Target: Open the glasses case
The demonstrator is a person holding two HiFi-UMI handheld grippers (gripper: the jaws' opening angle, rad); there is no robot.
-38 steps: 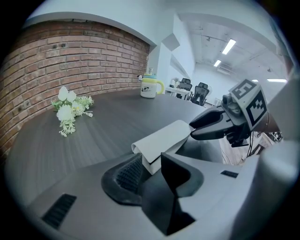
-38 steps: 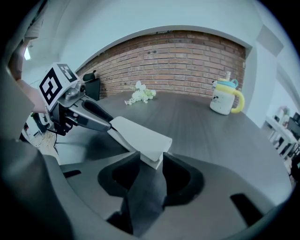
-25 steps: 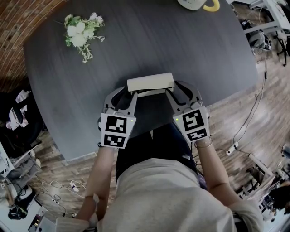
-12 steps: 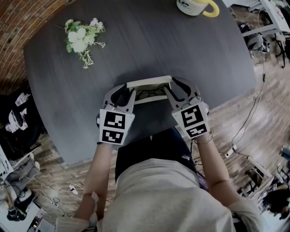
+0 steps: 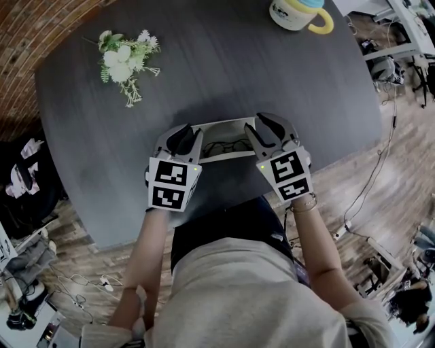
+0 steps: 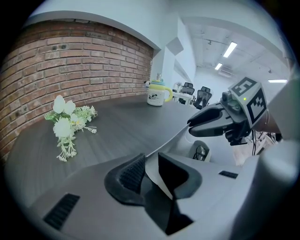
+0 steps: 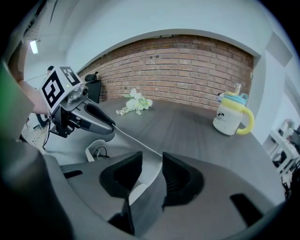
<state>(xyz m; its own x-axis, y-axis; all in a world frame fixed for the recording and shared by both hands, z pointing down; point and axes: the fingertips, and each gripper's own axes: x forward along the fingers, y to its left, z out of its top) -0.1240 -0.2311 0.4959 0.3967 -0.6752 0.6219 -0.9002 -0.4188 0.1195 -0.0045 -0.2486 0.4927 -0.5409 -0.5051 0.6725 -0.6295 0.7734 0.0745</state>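
the dark grey table fills most of what i see from above, its curved edge close to my body; a brick wall runs behind its far side, and wooden floor with loose cables shows past its right edge; my two grippers sit side by side near the table's front edge, each with a marker cube facing up at me; my left gripper points forward and down, and its jaws are closing on the left end of the thin pale lid, which runs between the pads and fills the narrow gap there; my right gripper mirrors it, jaws drawn in on the right end of the same lid, the pale sheet pinched between the pads; the glasses case lies between the two grippers on the table near its front edge, pale cream, lying open with the lid tilted back away from me; a bunch of white flowers with green leaves lies flat on the table well off to the far left; a cream mug with a yellow handle and a pale blue top stands at the far right edge; a pair of dark thin-framed glasses rests inside the open case
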